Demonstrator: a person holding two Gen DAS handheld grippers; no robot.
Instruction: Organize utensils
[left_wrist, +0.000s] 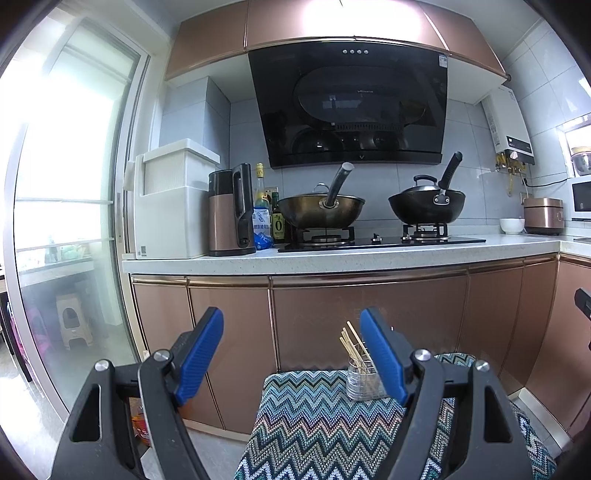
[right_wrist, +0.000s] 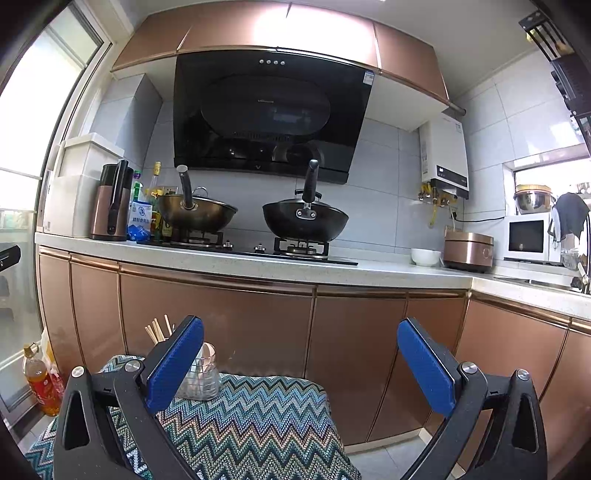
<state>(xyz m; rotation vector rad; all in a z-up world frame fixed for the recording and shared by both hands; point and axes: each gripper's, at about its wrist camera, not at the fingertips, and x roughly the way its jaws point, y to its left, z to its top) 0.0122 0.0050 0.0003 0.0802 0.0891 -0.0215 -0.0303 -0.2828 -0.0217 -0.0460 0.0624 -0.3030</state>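
The glass cup (left_wrist: 364, 380) stands upright on the zigzag cloth (left_wrist: 314, 417), at the cloth's far edge, with chopsticks (left_wrist: 352, 341) leaning out of it. The left gripper (left_wrist: 291, 332) is spread wide and holds nothing, its right finger just in front of the cup. The right gripper (right_wrist: 301, 339) is likewise spread and empty above the cloth, to the right of the cup

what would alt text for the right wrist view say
The open right gripper hovers empty above a zigzag-patterned cloth, where a clear holder with chopsticks stands partly behind its left finger. Beyond are copper cabinets and a counter with two woks on a stove.
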